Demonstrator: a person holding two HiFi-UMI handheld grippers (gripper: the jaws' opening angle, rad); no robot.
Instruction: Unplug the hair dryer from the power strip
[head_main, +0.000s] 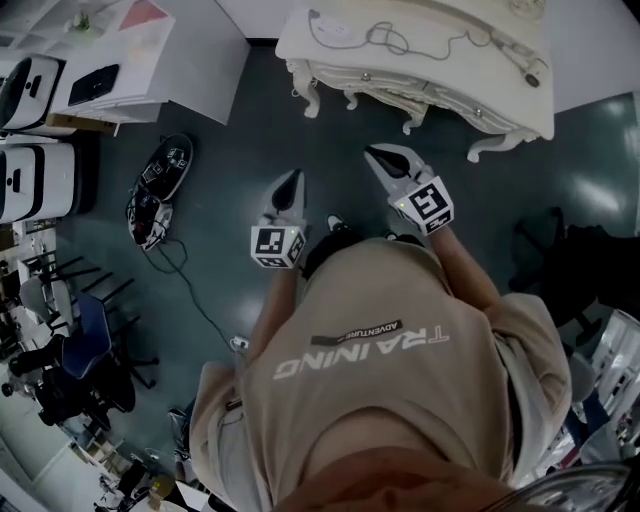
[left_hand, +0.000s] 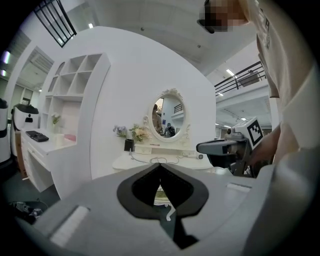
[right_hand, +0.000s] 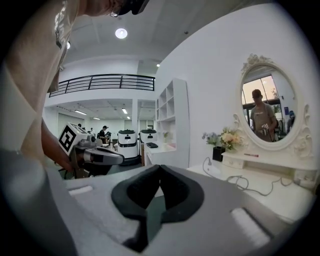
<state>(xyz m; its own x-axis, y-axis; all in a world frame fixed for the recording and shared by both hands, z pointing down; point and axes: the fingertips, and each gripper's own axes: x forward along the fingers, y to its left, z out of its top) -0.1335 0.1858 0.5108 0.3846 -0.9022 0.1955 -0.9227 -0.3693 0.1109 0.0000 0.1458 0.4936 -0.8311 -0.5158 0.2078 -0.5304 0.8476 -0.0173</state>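
A white vanity table (head_main: 300, 48) stands ahead of me. On its top lie a white power strip (head_main: 333, 28), a looping grey cable (head_main: 400, 42) and, at the right end, what looks like the hair dryer (head_main: 522, 60). My left gripper (head_main: 293, 177) and right gripper (head_main: 372, 153) hang in the air short of the table's front edge, both shut with nothing in them. The left gripper view shows its joined jaws below the table (left_hand: 125, 162) and the cable (left_hand: 156, 159). In the right gripper view the cable (right_hand: 247, 184) runs along the tabletop at the right.
An oval mirror (left_hand: 169, 116), flowers and a black holder (right_hand: 218, 153) stand at the back of the vanity. A dark device with a cord (head_main: 158, 190) lies on the floor at the left. White robots (head_main: 35, 180) and a white desk (head_main: 150, 50) stand further left.
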